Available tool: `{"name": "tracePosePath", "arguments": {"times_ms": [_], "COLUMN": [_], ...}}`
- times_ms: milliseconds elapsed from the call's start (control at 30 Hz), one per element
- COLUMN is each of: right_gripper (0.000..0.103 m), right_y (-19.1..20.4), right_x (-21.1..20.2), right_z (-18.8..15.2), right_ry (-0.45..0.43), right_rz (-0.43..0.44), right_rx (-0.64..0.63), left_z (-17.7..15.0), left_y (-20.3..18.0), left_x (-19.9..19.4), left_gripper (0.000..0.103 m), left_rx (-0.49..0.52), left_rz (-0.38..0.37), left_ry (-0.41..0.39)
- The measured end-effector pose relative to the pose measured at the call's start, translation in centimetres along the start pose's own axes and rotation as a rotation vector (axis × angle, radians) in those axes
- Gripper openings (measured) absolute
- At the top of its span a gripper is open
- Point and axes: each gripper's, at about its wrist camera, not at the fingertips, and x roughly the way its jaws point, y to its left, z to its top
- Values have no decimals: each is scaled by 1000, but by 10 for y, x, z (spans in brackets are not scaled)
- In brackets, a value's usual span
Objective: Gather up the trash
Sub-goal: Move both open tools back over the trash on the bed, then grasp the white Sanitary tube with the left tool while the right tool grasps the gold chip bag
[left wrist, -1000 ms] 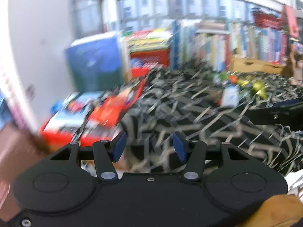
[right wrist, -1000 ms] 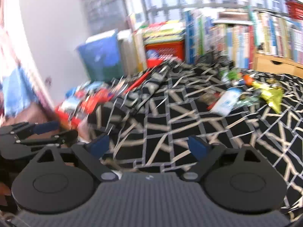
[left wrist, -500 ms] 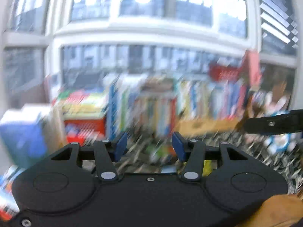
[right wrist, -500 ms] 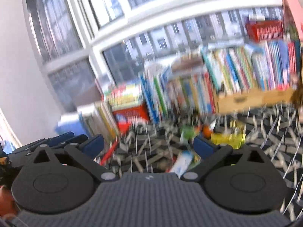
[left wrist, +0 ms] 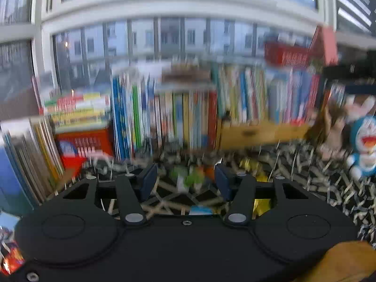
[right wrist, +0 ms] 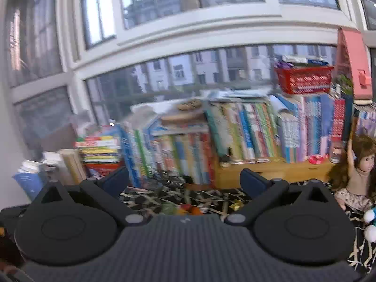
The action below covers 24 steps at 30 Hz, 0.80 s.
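Both tools are raised and pointed toward the far wall of books; neither is at the work surface. The left tool has its jaws moderately apart with nothing between them. The right tool has its jaws wide apart, also empty.

The trash lies on the black cloth with the pale line pattern, in a loose cluster in front of the book row: green and orange scraps, with a yellow foil wrapper just to their right. In the right wrist view the same cluster sits low, just past the tool body. Motion blur prevents identifying individual items. A doll and a blue cartoon plush toy sit at the far right and appear not to be trash.

Judgement: the step in hand is the approach; no item is gripped. The next move calls for lowering one tool onto the cluster, bracketing a single piece between the jaws, then closing. No trash receptacle is visible in either view.
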Motion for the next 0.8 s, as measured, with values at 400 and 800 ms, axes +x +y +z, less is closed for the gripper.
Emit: {"name": "tracePosePath", "arguments": {"times_ms": [400,800], "right_gripper": [103,103], "right_y": [-70,-75], "right_x": [162,236], "right_z": [-126,-189], "right_ry": [335,444], "right_rz": [-73,-54], "right_rx": [39,125], "left_z": [-113,-133], "left_y": [-8,-11], "left_x": [149,202], "left_gripper": [55,76], "left_rx": [66,114], "left_rz": [-23,-58], "left_ry": [306,436]}}
